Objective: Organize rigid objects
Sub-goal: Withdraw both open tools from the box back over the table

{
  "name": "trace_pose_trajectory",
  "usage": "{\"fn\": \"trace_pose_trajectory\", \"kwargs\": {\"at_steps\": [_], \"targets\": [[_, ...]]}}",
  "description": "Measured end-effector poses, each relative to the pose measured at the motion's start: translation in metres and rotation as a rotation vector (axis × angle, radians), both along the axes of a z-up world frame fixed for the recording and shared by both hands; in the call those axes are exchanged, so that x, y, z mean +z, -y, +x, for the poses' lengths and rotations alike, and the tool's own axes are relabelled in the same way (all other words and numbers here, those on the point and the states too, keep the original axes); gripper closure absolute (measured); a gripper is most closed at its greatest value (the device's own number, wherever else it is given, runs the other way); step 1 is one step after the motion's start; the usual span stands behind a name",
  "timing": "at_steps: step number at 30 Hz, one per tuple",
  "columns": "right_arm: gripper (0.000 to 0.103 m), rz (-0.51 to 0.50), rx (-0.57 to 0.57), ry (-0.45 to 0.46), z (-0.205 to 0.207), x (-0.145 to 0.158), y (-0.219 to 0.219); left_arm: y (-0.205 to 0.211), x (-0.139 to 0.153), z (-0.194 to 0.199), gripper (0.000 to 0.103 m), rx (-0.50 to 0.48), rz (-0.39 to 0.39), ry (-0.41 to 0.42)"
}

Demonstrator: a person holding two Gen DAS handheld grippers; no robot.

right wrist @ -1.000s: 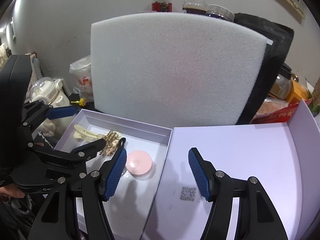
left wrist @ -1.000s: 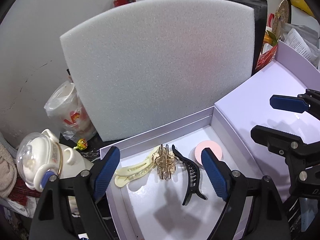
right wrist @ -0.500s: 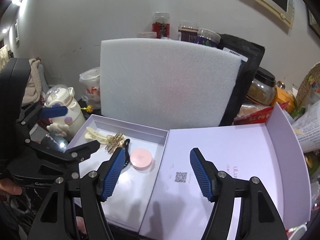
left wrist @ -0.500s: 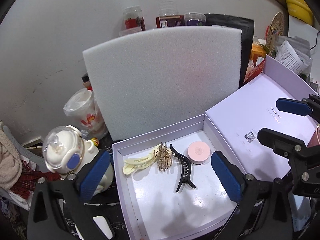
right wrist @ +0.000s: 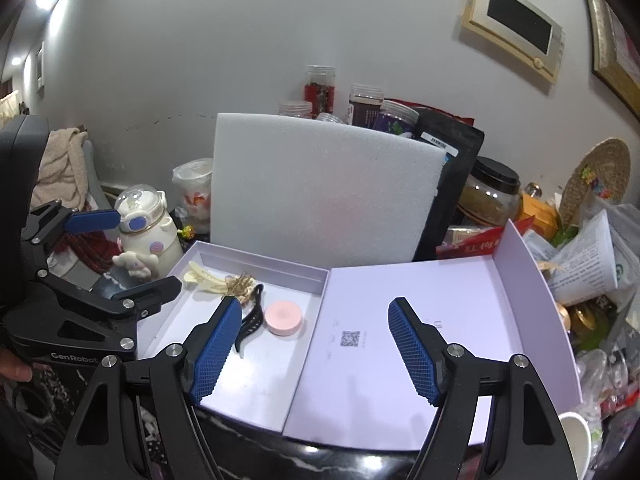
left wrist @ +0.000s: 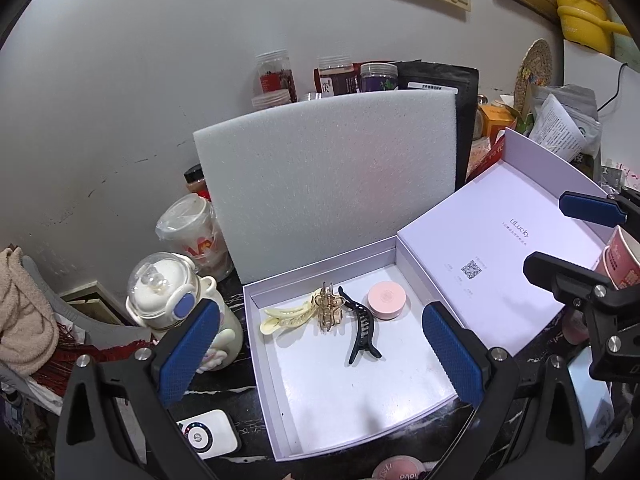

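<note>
Inside the open lilac cardboard box (left wrist: 280,392) four small items lay grouped; both grippers' jaws hung wide, empty; closing its hinged lid (right wrist: 420,320) seemingly came next.

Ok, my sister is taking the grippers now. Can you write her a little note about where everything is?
Left gripper: open, holding nothing, above the box tray.
Right gripper: open, holding nothing, above the seam between tray and flipped-open lid.
In the tray, along the far side: cream clip, gold claw clip, black clip, pink round case.
Done: those four things are in the tray.
Left: probably closing the lid; I can't tell if more things belong inside.
</note>
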State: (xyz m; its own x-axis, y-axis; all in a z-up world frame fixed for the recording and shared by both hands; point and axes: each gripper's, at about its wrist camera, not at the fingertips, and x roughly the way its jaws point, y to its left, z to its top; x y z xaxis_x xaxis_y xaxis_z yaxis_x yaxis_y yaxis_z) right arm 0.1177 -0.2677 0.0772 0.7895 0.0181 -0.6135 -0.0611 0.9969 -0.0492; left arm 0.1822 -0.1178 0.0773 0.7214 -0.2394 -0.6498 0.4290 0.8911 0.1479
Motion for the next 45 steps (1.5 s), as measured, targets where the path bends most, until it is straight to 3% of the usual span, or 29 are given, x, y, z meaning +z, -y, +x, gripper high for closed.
{"fn": "trace_pose_trajectory", "kwargs": {"at_steps": [14, 25, 34, 45], "targets": [[0.021, 0.033, 0.039, 0.037, -0.049, 0.015, -0.011, -0.022, 0.021, -0.055, 0.0, -0.016, -0.017, 0.036], [0.018, 0.031, 0.059, 0.058, -0.085, 0.014, -0.022, -0.039, 0.022, -0.093, 0.0, -0.009, -0.01, 0.056], [0.018, 0.043, 0.096, 0.044, -0.109, 0.002, -0.037, -0.05, 0.011, -0.116, 0.0, -0.015, -0.018, 0.041], [0.018, 0.061, 0.126, -0.01, -0.125, -0.027, -0.053, -0.064, -0.023, -0.13, 0.0, 0.001, -0.038, -0.05]]}}
